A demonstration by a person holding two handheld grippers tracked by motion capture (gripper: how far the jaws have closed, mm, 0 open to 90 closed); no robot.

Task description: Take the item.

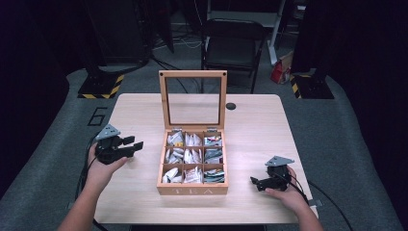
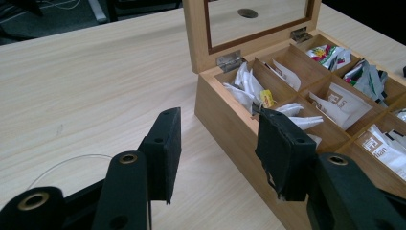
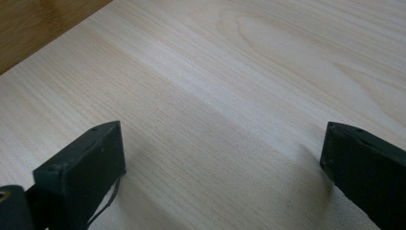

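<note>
With my left hand-held gripper point(image 2: 218, 158) half open and empty beside the tea box point(image 2: 230, 124), I should lift over its wall, then descend onto a bag point(image 2: 246, 88).

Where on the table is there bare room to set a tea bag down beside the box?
Bare wood lies between the left claw and the tea box, and between the box and the right claw. The strip behind the raised lid is free but for a dark round spot. The box's compartments are crowded.
</note>
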